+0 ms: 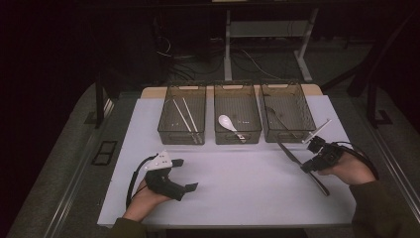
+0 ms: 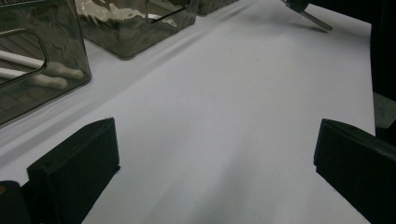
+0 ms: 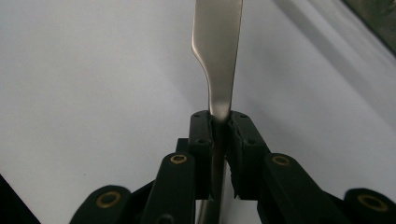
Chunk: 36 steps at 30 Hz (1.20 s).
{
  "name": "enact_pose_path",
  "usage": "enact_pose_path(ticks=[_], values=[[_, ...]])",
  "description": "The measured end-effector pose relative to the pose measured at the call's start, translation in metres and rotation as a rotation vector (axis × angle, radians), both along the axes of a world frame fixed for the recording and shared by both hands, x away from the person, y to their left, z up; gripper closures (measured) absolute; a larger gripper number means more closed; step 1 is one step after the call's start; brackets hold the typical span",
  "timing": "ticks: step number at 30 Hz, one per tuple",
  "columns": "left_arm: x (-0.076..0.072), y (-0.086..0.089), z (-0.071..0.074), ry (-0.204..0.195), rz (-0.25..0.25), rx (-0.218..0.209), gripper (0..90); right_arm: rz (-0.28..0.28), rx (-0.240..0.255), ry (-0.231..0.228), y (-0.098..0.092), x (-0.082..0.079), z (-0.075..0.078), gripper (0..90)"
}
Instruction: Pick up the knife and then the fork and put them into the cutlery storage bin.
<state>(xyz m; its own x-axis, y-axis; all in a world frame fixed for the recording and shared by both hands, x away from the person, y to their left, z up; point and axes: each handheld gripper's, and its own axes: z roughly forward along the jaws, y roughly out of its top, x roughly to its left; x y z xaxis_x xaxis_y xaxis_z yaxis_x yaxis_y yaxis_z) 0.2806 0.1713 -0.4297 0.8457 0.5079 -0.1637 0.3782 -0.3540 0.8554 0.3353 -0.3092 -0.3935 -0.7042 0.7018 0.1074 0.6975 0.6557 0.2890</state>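
My right gripper (image 1: 308, 166) hovers at the right of the white table, shut on a metal table knife (image 1: 289, 152). In the right gripper view the jaws pinch the knife's neck, and its flat blade (image 3: 219, 51) runs up and away over the white surface from the right gripper (image 3: 220, 126). My left gripper (image 1: 184, 174) rests at the front left, open, with nothing between its jaws. In its own view the left gripper (image 2: 217, 163) has only bare tabletop between the two black pads, and the knife (image 2: 317, 21) lies far off at the top right.
Three clear dark bins stand in a row at the back: the left bin (image 1: 163, 130) holds white chopsticks (image 1: 190, 116), the middle bin (image 1: 253, 134) a white spoon (image 1: 228, 123), the right bin (image 1: 309, 116) a dark utensil. The white mat (image 1: 237, 183) stretches in front of them.
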Motion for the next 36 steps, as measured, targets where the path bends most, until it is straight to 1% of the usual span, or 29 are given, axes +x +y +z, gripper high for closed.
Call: enact_pose_path(ticks=[3,9,16,28,32,36], values=[[0.000,0.000,0.000,0.001,0.002,-0.002,0.0,-0.008,0.014,-0.012,-0.002,0.000,0.004,80.0],[0.000,0.000,0.000,0.001,0.002,0.000,0.0,-0.018,0.023,-0.030,-0.006,0.002,0.014,79.9],[0.000,0.000,0.000,0.000,0.003,0.001,0.0,-0.035,0.045,-0.047,-0.010,0.008,0.024,79.9],[0.000,0.000,0.000,0.001,0.002,0.001,0.0,-0.071,0.073,-0.077,-0.018,0.024,0.042,79.8],[0.000,0.000,0.000,-0.002,0.002,0.004,0.0,-0.085,0.078,-0.085,-0.018,0.031,0.048,79.8],[0.000,0.000,0.000,-0.001,0.005,-0.003,0.0,-0.099,0.086,-0.092,-0.019,0.041,0.055,79.8]])
